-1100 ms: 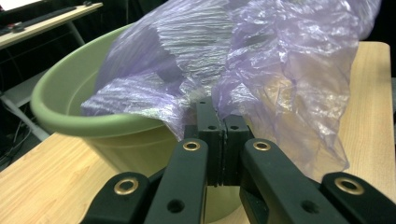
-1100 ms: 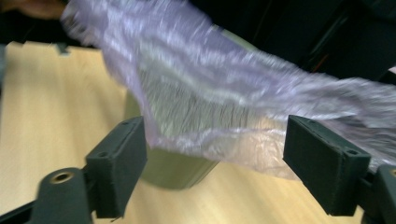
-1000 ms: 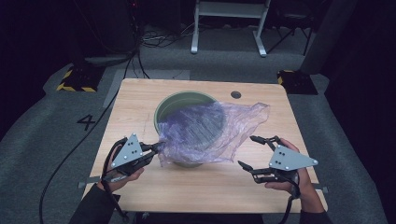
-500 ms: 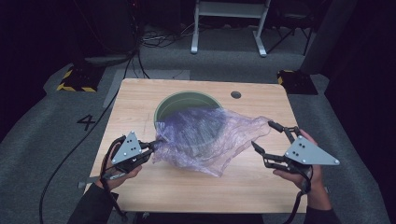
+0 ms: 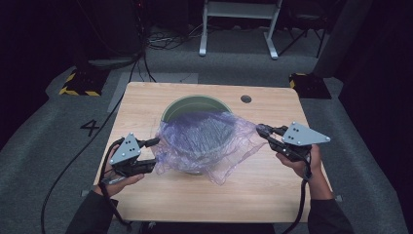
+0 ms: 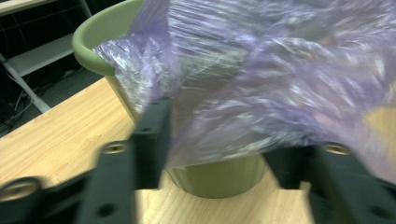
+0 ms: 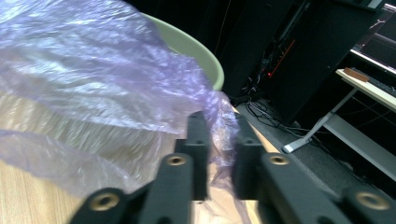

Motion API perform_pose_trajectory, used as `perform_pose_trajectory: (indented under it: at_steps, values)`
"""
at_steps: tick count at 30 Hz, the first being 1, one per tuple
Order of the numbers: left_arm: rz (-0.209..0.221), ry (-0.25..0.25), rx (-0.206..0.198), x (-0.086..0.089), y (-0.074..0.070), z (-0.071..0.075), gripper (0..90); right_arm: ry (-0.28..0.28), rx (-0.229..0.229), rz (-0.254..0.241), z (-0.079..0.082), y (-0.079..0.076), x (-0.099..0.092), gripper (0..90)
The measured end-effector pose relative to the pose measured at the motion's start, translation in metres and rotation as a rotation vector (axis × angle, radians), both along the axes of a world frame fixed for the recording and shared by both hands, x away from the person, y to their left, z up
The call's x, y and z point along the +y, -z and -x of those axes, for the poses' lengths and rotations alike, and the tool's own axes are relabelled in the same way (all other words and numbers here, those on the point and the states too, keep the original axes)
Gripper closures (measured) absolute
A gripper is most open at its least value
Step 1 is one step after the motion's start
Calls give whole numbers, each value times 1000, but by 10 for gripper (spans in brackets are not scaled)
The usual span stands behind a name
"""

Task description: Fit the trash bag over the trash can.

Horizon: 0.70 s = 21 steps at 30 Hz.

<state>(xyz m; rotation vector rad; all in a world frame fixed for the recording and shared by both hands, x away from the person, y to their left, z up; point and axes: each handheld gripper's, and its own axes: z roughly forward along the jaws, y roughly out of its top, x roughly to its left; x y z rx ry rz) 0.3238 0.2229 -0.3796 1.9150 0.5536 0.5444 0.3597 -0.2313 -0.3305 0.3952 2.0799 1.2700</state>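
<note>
1. While the thin purple plastic bag (image 5: pixel 207 144) lies draped over the green bin (image 5: pixel 195 105) at the middle of the wooden table (image 5: pixel 272 195), the work in hand looks like lining the bin with it — the film covers the near part of the mouth and hangs down the near side, and the far rim is bare.

2. At the right, the right gripper (image 5: pixel 263 130) pinches a bunched corner of the bag; in the right gripper view its jaws have just been closing, and they stand pressed together on the film (image 7: pixel 219 135).

3. At the left, the left gripper (image 5: pixel 155 153) has just been opening its jaws. In the left gripper view they stand spread, the film (image 6: pixel 243 93) hanging between them and over the right one, with no pinch on it that I can see.

4. My reading of the step: a change of grip — the right side taken up, the left side let go.

5. The next move probably calls for a fresh left hold on the bag's edge, then both grippers spreading the mouth and drawing it over the far rim; the film is limp and slippery, so a shallow pinch could slide off.
</note>
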Motion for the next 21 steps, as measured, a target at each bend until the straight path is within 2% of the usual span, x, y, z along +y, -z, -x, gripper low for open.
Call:
perform_pose_trajectory:
  at_steps: [2, 4, 10, 12, 14, 15, 16, 21]
  values:
    - [9, 7, 3, 5, -3, 3, 285, 9, -1, -1, 0, 0, 1, 866]
    - [13, -14, -11, 9, -6, 7, 227, 23, -4, -12, 0, -2, 1, 881]
    - [3, -34, -34, 26, -13, 15, 176, 63, -8, -56, -2, -7, -4, 897]
    - [12, -24, -38, 33, -15, 17, 167, 73, -2, -77, -3, -8, -6, 899]
    - [12, -37, -37, 36, -15, 17, 164, 78, 2, -84, -4, -8, -7, 899]
    - [27, -27, -33, 38, -16, 17, 163, 81, 3, -86, -4, -8, -7, 899]
    - [41, -15, -27, 39, -17, 18, 163, 81, 5, -88, -4, -8, -7, 899]
    - [33, -11, -54, 31, -23, 23, 161, 80, 18, -101, -5, -6, -4, 899]
